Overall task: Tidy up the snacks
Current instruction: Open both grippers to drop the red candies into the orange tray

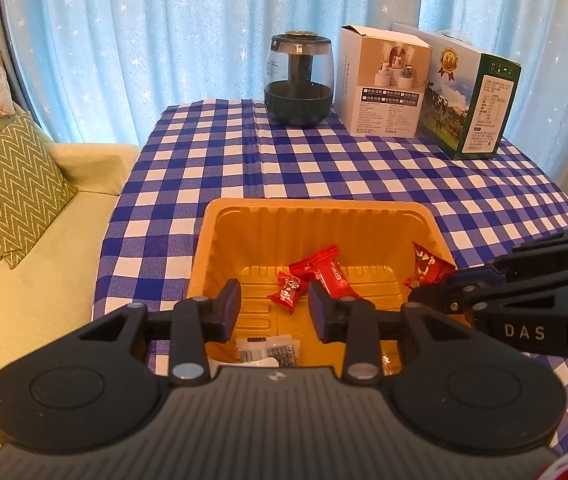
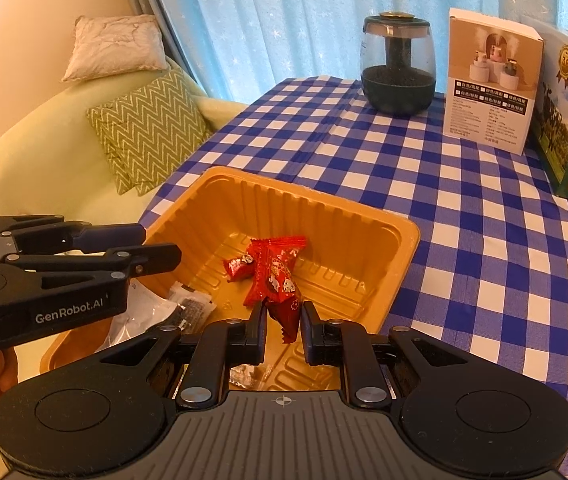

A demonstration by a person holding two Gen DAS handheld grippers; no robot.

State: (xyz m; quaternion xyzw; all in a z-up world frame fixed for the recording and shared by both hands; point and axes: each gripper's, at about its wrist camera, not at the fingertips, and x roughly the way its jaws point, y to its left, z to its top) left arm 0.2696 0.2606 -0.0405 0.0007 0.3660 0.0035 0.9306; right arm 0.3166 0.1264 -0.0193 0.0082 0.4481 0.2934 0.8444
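Left wrist: left gripper (image 1: 272, 306) spread, nothing between jaws, over yellow tray (image 1: 244, 216) holding red candies (image 1: 323, 274)

Right wrist: right gripper (image 2: 283, 326) pinching red candy (image 2: 280, 316) above tray; release low, clear of the rim

We are looking at our left tongs (image 1: 272, 306), filling the bottom of the frame: matte black linkage arms, silver rivets, dark blue pads, a ribbed grey base. Our right tongs (image 2: 282, 324) are showing the same build. White lettering is reading "GenRobot.AI" at middle left, "DAS" at right.
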